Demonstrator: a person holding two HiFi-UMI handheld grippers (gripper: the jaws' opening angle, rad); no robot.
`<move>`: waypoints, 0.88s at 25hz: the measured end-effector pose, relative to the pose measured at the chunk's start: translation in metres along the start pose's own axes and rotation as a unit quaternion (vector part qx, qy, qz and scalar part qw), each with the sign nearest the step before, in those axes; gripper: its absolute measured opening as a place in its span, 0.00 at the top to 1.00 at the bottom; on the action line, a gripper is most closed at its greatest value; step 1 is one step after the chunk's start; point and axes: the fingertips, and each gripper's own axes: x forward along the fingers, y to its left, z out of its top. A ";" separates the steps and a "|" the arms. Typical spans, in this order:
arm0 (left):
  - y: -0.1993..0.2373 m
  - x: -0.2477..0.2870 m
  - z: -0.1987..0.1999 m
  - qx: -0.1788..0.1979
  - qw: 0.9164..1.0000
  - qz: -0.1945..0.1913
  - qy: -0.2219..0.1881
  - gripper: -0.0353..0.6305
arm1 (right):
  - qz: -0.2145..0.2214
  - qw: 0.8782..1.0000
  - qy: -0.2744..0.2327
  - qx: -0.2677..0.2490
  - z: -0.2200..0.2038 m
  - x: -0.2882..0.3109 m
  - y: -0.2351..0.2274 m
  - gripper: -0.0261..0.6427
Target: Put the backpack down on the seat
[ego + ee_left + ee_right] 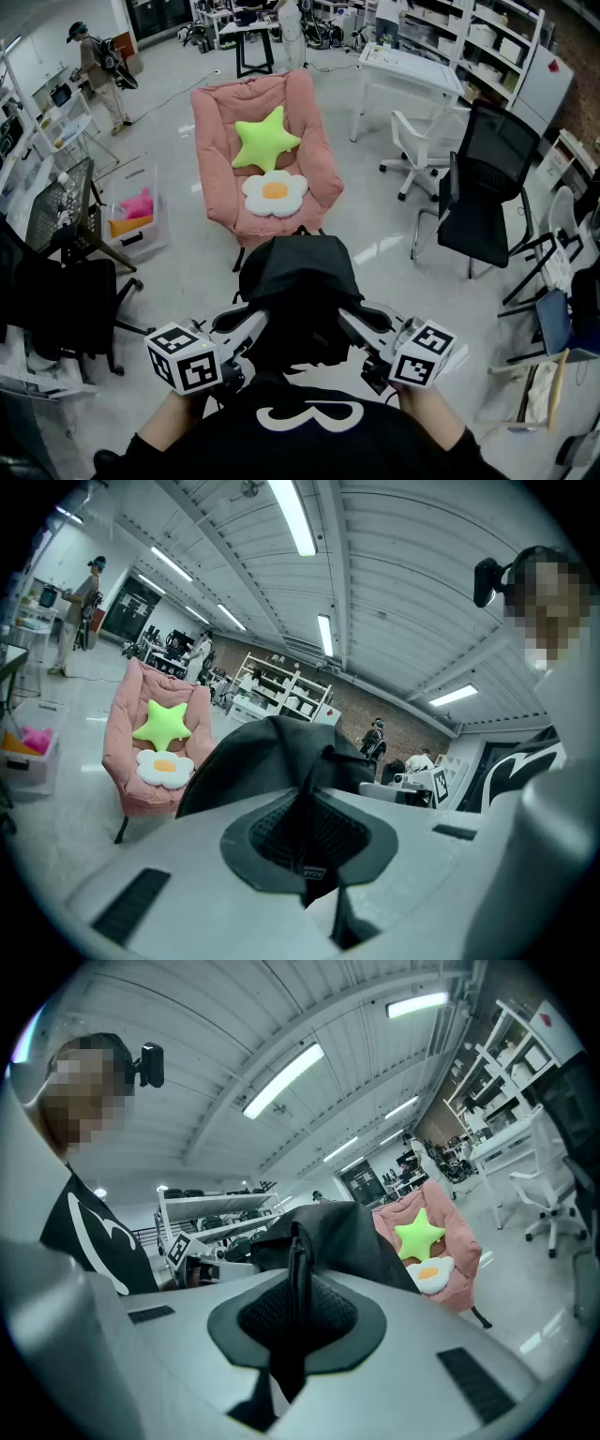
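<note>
A black backpack hangs in the air in front of me, held from both sides. My left gripper is shut on a black strap of the backpack, which runs between its pads. My right gripper is shut on another strap of the backpack. Beyond it on the floor stands the seat, a pink padded chair. A green star cushion and a white egg-flower cushion lie on it. The same chair shows in both gripper views, past the bag.
A black office chair and a white chair stand to the right, by a white table. At left are a clear bin and a black chair. A person stands at the far left.
</note>
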 end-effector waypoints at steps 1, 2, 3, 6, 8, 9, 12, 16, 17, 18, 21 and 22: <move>-0.001 0.004 0.001 0.002 1.000 -0.001 0.004 0.91 | -0.003 1.000 -0.004 0.001 0.003 -0.002 -0.003 0.92; -0.003 0.008 0.002 0.003 1.000 -0.002 0.007 0.91 | -0.007 1.000 -0.008 0.001 0.005 -0.004 -0.006 0.92; -0.004 0.012 0.003 0.004 1.000 -0.004 0.010 0.91 | -0.010 1.000 -0.010 0.001 0.007 -0.007 -0.009 0.92; -0.008 0.022 0.003 0.005 1.000 -0.012 0.018 0.91 | -0.021 1.000 -0.017 0.000 0.011 -0.015 -0.017 0.92; -0.008 0.029 0.005 0.010 1.000 -0.015 0.022 0.91 | -0.028 0.999 -0.023 0.002 0.012 -0.019 -0.021 0.92; -0.008 0.032 0.007 0.014 0.999 -0.017 0.025 0.91 | -0.032 0.999 -0.026 0.003 0.014 -0.020 -0.023 0.92; -0.007 0.038 0.012 0.020 0.999 -0.025 0.029 0.91 | -0.045 0.999 -0.026 0.002 0.018 -0.020 -0.028 0.92; 0.000 0.047 0.017 0.020 0.999 -0.031 0.030 0.91 | -0.055 0.998 -0.027 -0.001 0.023 -0.016 -0.037 0.92; 0.003 0.051 0.018 0.019 0.999 -0.031 0.031 0.91 | -0.058 0.998 -0.026 0.000 0.024 -0.014 -0.041 0.92; 0.007 0.054 0.018 0.017 0.999 -0.032 0.033 0.91 | -0.060 0.998 -0.026 0.003 0.024 -0.012 -0.045 0.92; 0.021 0.066 0.019 0.012 0.999 -0.035 0.038 0.91 | -0.067 0.997 -0.027 0.014 0.025 -0.004 -0.061 0.92; 0.026 0.071 0.020 0.012 0.998 -0.037 0.040 0.91 | -0.068 0.997 -0.027 0.019 0.025 0.000 -0.068 0.92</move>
